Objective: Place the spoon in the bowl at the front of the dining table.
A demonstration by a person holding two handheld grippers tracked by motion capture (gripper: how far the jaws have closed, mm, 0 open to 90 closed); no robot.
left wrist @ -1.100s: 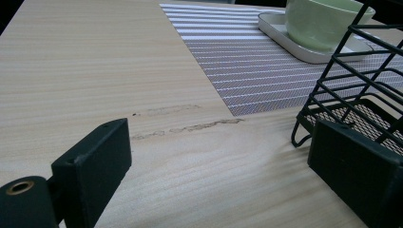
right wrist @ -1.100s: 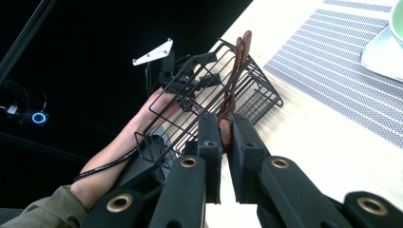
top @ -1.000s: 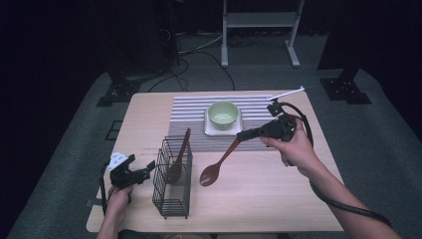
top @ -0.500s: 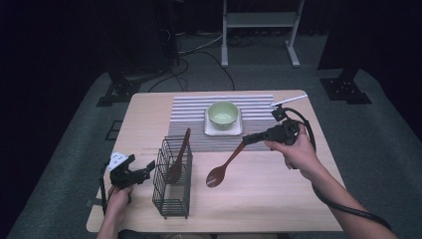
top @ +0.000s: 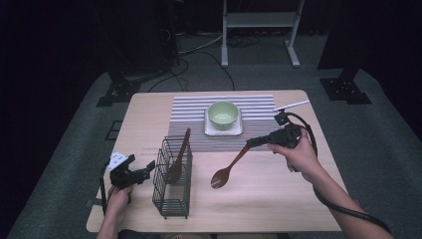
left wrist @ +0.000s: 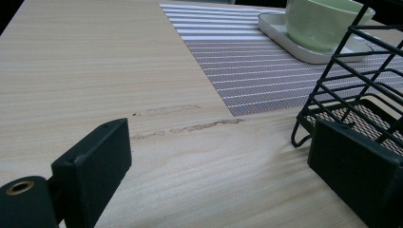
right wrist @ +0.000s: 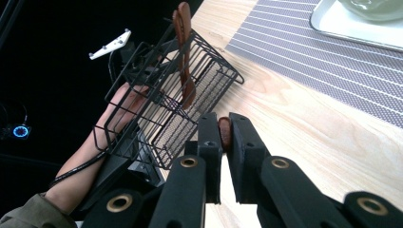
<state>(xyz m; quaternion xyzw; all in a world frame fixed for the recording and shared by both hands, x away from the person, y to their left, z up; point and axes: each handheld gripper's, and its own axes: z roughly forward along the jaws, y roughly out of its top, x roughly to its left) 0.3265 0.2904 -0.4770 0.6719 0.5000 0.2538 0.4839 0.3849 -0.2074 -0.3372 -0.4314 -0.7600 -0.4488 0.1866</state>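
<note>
My right gripper (top: 250, 143) is shut on the handle end of a brown wooden spoon (top: 229, 168). The spoon slants down to the left, its bowl low over the table right of a black wire basket (top: 171, 191). In the right gripper view the handle (right wrist: 225, 136) is pinched between the closed jaws of that gripper (right wrist: 224, 124). A second wooden utensil (top: 179, 153) leans in the basket (right wrist: 142, 111). My left gripper (top: 148, 167) rests open just left of the basket; in the left gripper view its jaws (left wrist: 218, 161) stand wide, with nothing between them.
A green bowl (top: 222, 113) sits on a white tray (top: 221, 132) on a striped placemat (top: 186, 114) at the table's far middle. A white rod (top: 292, 105) lies at the far right edge. The person's left forearm (right wrist: 81, 161) lies behind the basket.
The right gripper has sunk toward the table with the spoon, whose bowl has shifted right and lower. The left gripper has stayed put.
</note>
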